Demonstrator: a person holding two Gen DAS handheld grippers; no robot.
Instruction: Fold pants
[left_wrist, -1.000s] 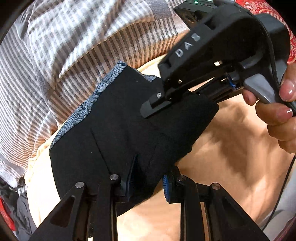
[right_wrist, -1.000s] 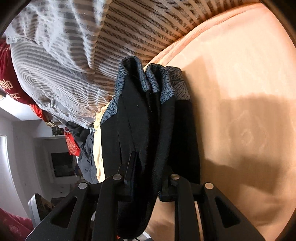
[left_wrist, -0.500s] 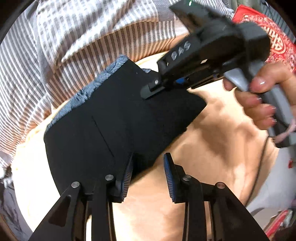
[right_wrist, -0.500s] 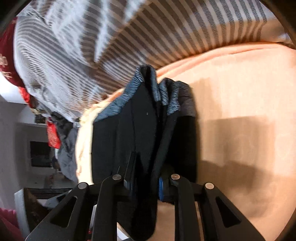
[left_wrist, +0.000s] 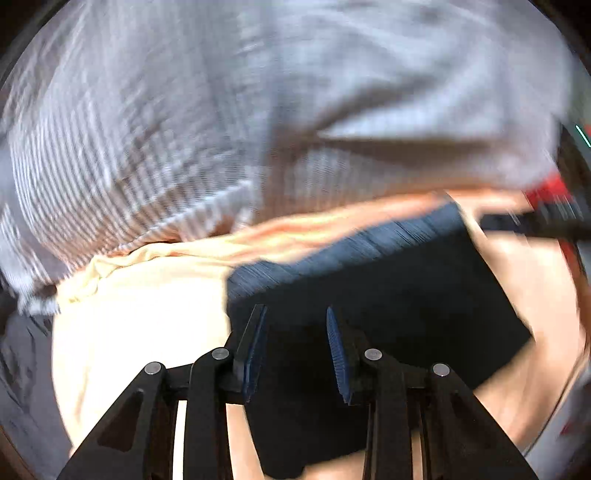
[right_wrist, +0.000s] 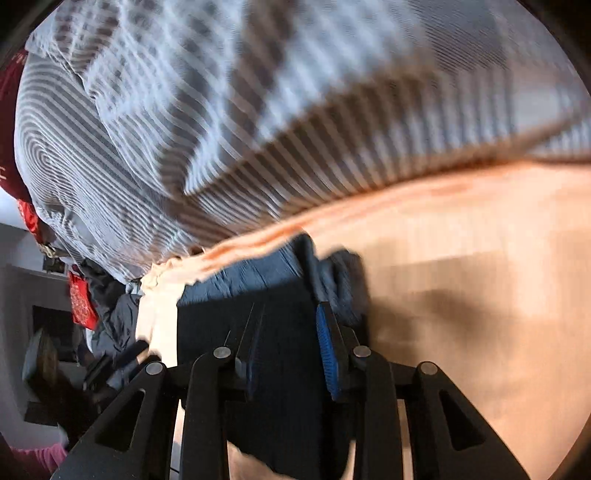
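The folded black pants with a blue-grey patterned waistband (left_wrist: 388, 295) lie as a flat, roughly rectangular packet on the smooth peach-coloured cotton sheet (left_wrist: 140, 325), the matte black cloth meeting the finer, mottled band along its far edge. In the right wrist view the same pants (right_wrist: 266, 325) show the waistband bunched into soft rounded folds at the far right corner, while the rest lies flat.

The left gripper (left_wrist: 295, 350) has its two black fingers spread, their ribbed blue pads (left_wrist: 255, 350) facing each other over the near part of the packet; nothing sits pinched between them. The right gripper (right_wrist: 288, 350) is likewise spread, its bright blue grooved pad standing just beside the bunched band, with black cloth visible in the gap; whether the fingers touch the cloth cannot be told.

Beyond the sheet rises a bulky, rumpled duvet of grey-and-white striped fabric (left_wrist: 258, 110), heavily blurred, its stripes curving over soft mounds (right_wrist: 147, 129). Its lower edge meets the sheet just behind the pants.
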